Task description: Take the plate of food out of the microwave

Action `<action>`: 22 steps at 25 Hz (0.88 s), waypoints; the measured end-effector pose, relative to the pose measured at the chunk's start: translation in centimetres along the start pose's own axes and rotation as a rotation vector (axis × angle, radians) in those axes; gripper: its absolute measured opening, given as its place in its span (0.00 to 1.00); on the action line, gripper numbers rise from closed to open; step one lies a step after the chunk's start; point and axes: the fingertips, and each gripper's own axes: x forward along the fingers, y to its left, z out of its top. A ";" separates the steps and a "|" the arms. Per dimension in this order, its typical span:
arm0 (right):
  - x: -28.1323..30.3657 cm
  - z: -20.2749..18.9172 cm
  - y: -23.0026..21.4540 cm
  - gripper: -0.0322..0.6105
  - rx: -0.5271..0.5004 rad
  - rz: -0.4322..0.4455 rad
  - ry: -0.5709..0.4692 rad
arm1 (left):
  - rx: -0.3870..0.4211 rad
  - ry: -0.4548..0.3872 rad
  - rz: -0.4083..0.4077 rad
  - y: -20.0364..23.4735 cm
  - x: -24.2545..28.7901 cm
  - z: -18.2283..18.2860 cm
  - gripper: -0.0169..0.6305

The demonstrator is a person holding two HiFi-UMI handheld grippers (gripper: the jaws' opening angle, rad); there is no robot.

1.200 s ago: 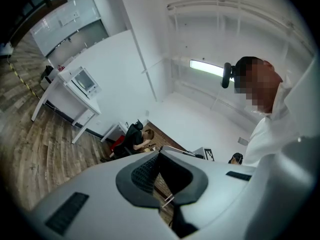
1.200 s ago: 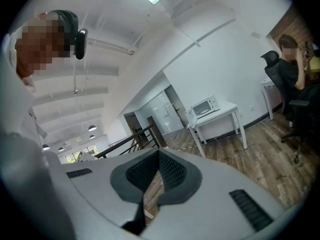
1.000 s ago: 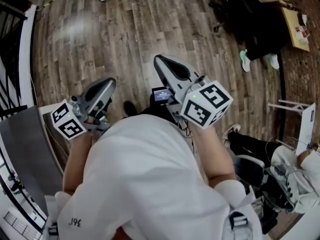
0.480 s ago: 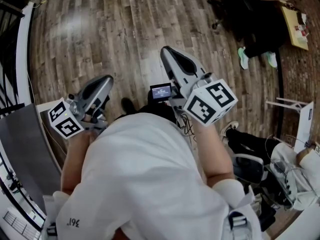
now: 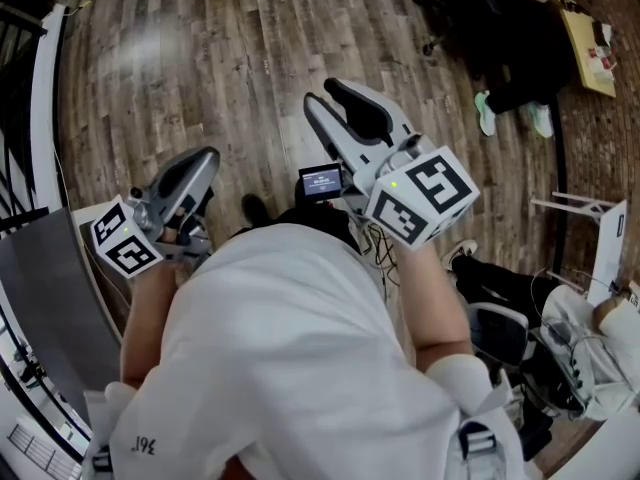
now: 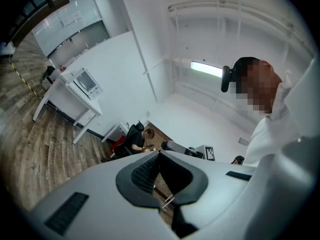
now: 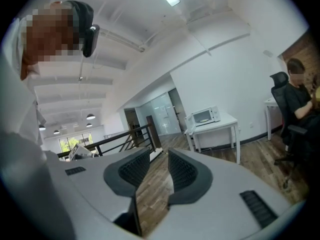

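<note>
The white microwave (image 7: 206,116) stands on a white table (image 7: 220,126) far across the room in the right gripper view, its door shut; no plate of food shows. It also appears small in the left gripper view, microwave (image 6: 86,81). My right gripper (image 5: 330,98) is held out over the wooden floor. Its jaws have just been opening and now stand apart with nothing between them, right gripper (image 7: 158,156). My left gripper (image 5: 203,160) is beside my body at the left, shut and empty, left gripper (image 6: 158,157).
A black railing (image 7: 120,136) and a stair edge (image 5: 45,118) run along the left. A seated person (image 5: 525,23) in a black chair is at a wooden desk (image 5: 590,53) at the far right. More gear and a chair (image 5: 505,333) sit at my lower right.
The right gripper's jaws have parted from shut to open, and the gripper has rolled a little. The left gripper has stayed shut and almost still.
</note>
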 end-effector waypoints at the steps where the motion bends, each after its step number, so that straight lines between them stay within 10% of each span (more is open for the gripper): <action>1: 0.3 -0.1 0.2 0.22 -0.024 0.012 0.020 | 0.006 0.000 -0.001 0.1 0.0 0.1 0.04; 22: 0.0 -1.6 -0.3 0.22 0.249 0.089 0.008 | 0.072 -0.024 0.037 -1.1 0.7 0.4 0.04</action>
